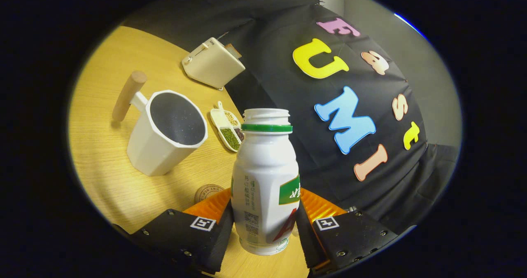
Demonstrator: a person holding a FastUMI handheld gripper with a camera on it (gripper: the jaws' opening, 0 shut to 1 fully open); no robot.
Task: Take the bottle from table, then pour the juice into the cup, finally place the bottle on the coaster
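A white plastic bottle (pixel 263 179) with a green neck ring and no cap stands between my fingers, and my gripper (pixel 263 222) is shut on its body. The whole view is tilted, so the bottle leans with it, lifted off the wooden table (pixel 107 187). Beyond the left finger stands a white cup (pixel 166 131) with a wooden handle and a dark inside, its mouth turned toward me. A small round cork coaster (pixel 207 192) lies on the table just beyond the left finger, partly hidden by it.
A divided white dish (pixel 227 129) of beans and seeds lies between the cup and the bottle's neck. A cream toaster (pixel 213 62) stands farther back near the table's edge. The black cloth wall rises behind the bottle.
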